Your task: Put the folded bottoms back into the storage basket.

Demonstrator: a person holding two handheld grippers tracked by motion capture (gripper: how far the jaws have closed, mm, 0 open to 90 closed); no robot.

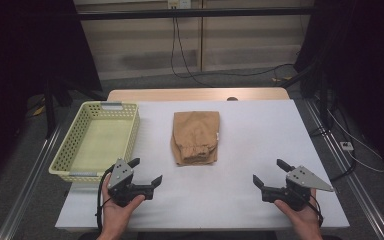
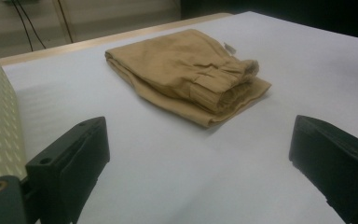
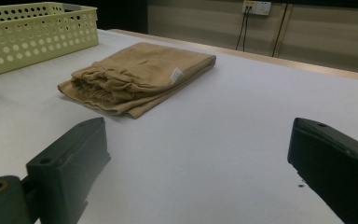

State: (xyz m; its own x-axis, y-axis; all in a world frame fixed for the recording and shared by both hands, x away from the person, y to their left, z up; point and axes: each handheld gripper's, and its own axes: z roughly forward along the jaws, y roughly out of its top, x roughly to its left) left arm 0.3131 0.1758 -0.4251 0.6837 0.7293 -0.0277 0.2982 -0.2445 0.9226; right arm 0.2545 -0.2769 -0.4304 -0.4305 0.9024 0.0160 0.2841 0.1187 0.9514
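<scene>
I see one folded tan garment lying mid-bench, apart from both claws. Left claw and right claw gape wide, empty, near the bench's front edge. One yellow perforated basket sits at the left edge; white surface lies open between.

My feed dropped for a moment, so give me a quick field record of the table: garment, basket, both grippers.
garment: folded tan shorts, flat at mid-table, elastic waistband toward the person
basket: pale yellow perforated basket, left of the shorts, apart from them, nothing inside
left gripper: open, nothing between the jaws, near the basket's front corner
right gripper: open, nothing between the jaws, near the front right
contact: neither gripper touches the shorts
</scene>
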